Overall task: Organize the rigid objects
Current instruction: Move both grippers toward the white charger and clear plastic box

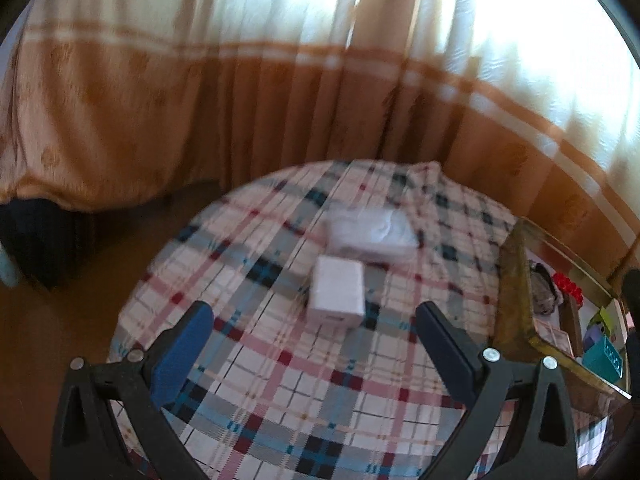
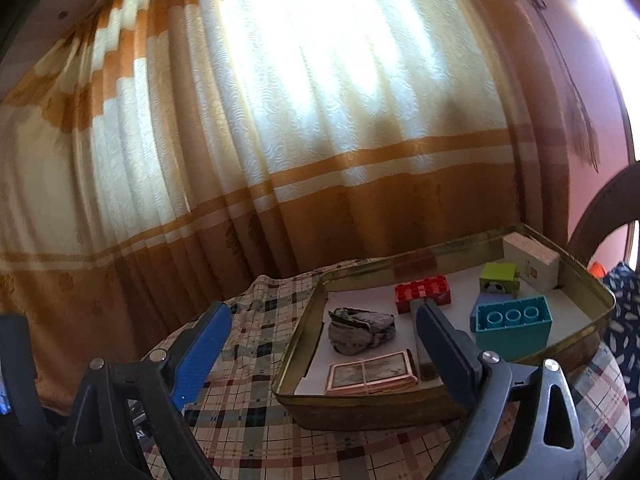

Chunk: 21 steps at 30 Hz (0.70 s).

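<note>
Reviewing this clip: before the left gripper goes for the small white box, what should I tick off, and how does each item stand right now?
1. Left gripper open and empty: ok.
2. Small white box lies ahead between the fingers' line, apart from them: ok.
3. Box free of its neighbour: cannot tell; the wrapped white packet sits close behind, and blur hides any gap.
4. Right gripper open, holding nothing: ok.
5. Metal tray has bare floor for another item: ok, space shows between the red brick and the card bundle.
6. Image sharpness in the left wrist view: not ok, motion blur.
</note>
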Tool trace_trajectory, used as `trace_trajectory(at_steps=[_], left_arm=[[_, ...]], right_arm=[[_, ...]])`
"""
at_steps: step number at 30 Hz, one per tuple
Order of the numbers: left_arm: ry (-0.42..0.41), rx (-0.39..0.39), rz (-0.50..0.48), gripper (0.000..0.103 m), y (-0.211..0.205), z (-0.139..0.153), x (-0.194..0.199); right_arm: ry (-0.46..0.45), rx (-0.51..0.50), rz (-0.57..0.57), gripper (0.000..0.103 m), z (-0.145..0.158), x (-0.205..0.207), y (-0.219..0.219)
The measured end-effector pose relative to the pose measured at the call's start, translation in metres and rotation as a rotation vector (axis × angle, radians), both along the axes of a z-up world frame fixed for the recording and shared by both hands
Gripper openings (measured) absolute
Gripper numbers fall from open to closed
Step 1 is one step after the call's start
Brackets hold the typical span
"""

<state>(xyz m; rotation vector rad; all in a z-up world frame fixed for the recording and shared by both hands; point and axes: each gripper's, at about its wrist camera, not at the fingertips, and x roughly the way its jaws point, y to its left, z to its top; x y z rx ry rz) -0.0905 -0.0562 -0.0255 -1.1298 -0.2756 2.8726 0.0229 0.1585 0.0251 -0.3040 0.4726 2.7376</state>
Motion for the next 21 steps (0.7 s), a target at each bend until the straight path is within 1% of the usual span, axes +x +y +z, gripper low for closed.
trace_trajectory(at_steps=[2,6,10,11,12,13,14,16,20,21], left_arm=[[-0.039,0.025,0.0,0.102,-0.004,-0.006,-0.005],[-0.099,0.032,-0.037,0.102,0.001,-0.015,-0.017],[-0.118,-0.023,-0.038,0.1,0.007,-0.016,-0.032],[-0.125,-0.024,-0.037,0.1,0.007,-0.015,-0.035],[-0.128,-0.026,-0.038,0.097,0.008,-0.015,-0.038],[-0.125,-0.051,-0.032,0.095,0.009,-0.016,-0.042],[-0.14,-0.067,-0.027,0.095,0.009,-0.018,-0.045],[-0.182,-0.057,-0.033,0.093,0.008,-0.025,-0.054],[-0.183,-0.071,-0.043,0.091,0.011,-0.026,-0.058],[-0.186,-0.079,-0.047,0.088,0.013,-0.028,-0.06]], right_arm=[[-0.005,-0.015,0.004,0.095,-0.001,-0.001,0.002],[-0.011,-0.02,0.014,0.095,-0.003,-0.003,0.002],[-0.024,-0.016,0.031,0.095,-0.003,-0.005,-0.001],[-0.031,-0.016,0.034,0.095,-0.004,-0.006,-0.001],[-0.037,-0.018,0.037,0.095,-0.004,-0.007,-0.001],[-0.048,-0.024,0.041,0.095,-0.005,-0.009,0.0],[-0.056,-0.03,0.046,0.095,-0.007,-0.011,0.0],[-0.07,-0.046,0.053,0.095,-0.009,-0.014,0.003],[-0.088,-0.061,0.059,0.095,-0.012,-0.017,0.005],[-0.093,-0.062,0.061,0.095,-0.012,-0.018,0.005]])
